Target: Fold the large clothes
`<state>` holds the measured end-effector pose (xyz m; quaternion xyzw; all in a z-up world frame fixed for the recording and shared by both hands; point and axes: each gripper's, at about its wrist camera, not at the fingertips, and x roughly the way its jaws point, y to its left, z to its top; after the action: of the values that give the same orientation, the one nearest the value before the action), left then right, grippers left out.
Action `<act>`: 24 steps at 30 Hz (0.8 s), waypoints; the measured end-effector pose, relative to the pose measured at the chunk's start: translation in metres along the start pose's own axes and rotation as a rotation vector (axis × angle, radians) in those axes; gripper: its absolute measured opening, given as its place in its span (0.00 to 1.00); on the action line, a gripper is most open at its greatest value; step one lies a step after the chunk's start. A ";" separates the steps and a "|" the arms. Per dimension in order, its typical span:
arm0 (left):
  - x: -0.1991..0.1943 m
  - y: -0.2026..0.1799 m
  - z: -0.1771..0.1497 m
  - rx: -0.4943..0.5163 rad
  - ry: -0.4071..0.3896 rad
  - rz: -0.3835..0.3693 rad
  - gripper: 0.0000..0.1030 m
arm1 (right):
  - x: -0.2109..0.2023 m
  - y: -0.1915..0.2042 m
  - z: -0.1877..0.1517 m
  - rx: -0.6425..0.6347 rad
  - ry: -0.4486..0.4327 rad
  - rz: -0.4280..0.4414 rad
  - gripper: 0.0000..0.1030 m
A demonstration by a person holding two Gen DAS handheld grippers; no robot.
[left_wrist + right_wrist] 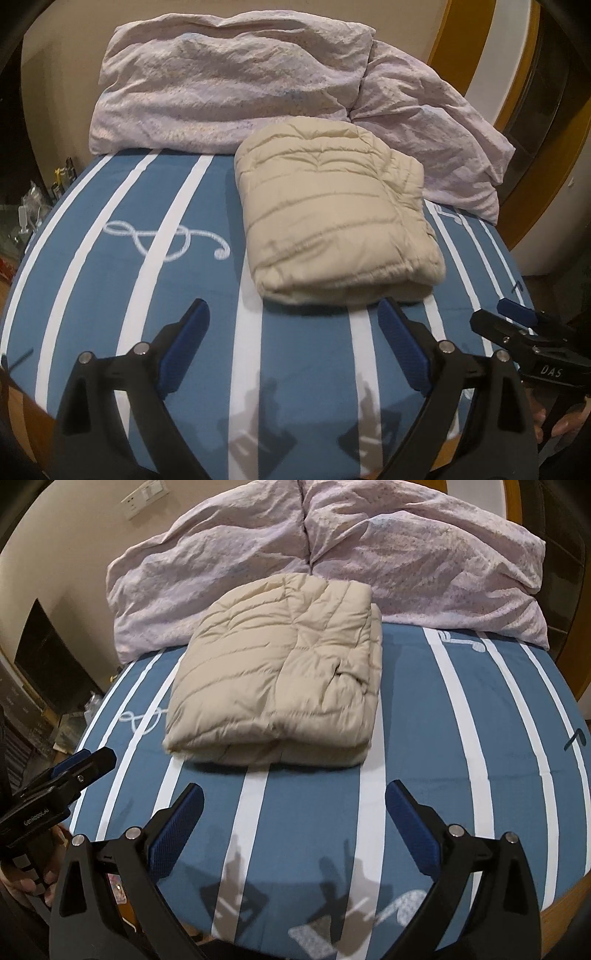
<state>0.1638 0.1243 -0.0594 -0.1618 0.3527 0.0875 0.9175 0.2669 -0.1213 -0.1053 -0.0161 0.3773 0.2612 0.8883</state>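
Now the beige padded jacket sits folded on the striped bed, and both the left hand-held gripper and right hand-held gripper hover spread apart and empty, apparently because the fold looks done.

Crumpled lilac duvet lies on striped blue sheet; wall socket above.

One folded beige jacket, one crumpled lilac duvet, two hand-held grippers.
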 end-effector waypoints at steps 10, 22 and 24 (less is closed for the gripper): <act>-0.035 -0.004 -0.021 -0.021 0.000 -0.051 0.89 | -0.034 0.004 -0.016 0.003 0.000 0.038 0.97; -0.040 -0.019 -0.032 -0.010 0.010 -0.085 0.89 | -0.046 0.003 -0.028 0.027 -0.014 0.056 0.97; -0.040 -0.019 -0.032 -0.014 0.009 -0.089 0.89 | -0.047 0.005 -0.028 0.024 -0.024 0.061 0.97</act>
<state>0.1199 0.0938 -0.0500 -0.1841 0.3484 0.0483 0.9178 0.2189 -0.1448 -0.0926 0.0091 0.3702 0.2839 0.8845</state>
